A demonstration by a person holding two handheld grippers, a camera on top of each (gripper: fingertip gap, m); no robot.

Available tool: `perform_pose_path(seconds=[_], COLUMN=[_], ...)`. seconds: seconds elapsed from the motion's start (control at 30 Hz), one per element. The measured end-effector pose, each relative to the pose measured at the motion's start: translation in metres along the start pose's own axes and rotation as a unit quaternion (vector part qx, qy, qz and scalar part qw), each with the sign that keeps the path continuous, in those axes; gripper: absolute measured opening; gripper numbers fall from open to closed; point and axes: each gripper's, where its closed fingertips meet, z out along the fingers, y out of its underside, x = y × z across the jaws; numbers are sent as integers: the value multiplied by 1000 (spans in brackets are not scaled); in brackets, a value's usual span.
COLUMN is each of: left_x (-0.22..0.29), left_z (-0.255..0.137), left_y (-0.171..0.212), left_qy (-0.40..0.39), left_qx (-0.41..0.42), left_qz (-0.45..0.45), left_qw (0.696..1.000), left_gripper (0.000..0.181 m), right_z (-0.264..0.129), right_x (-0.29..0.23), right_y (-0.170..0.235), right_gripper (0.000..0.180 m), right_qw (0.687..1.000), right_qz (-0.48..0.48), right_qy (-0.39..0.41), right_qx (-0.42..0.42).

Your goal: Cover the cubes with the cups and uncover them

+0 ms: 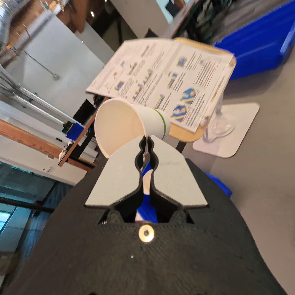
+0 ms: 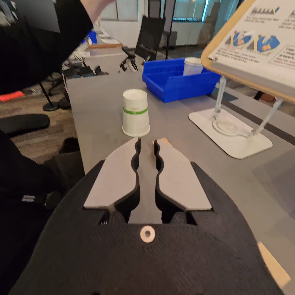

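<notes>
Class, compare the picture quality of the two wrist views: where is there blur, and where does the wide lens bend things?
Left wrist view: the instruction board and blue bin are smeared by motion blur, while the left claw and its held paper cup stay fairly sharp. Right wrist view: the upside-down cup is slightly soft, the background blurrier, and the table edge bows.
</notes>
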Motion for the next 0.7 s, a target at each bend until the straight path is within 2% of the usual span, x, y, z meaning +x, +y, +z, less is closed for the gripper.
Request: perform_pose_path(seconds=[0.23, 0.33, 0.43, 0.6, 0.7], left_x=[70, 97, 118, 130, 138], left_z=[-51, -71, -74, -78, -76], left_y=[-67, -88, -98, -119, -124], left_qy=[-35, -16, 9, 43, 72], left_qx=[170, 260, 308, 360, 377], left_qz=[-89, -167, -223, -279, -300], left_qw=[981, 951, 925, 889, 873], left_gripper=[3, 2, 2, 3, 3], right_z=[21, 36, 53, 76, 81], right_x=[-16, -20, -28, -34, -33], right_y=[-77, -117, -153, -195, -211], right_gripper=[22, 27, 30, 31, 29], right_qw=[992, 988, 980, 955, 940], right_qz=[22, -32, -107, -230, -272], right_qy=[-64, -56, -40, 18, 48], right_qx=[109, 138, 161, 188, 199])
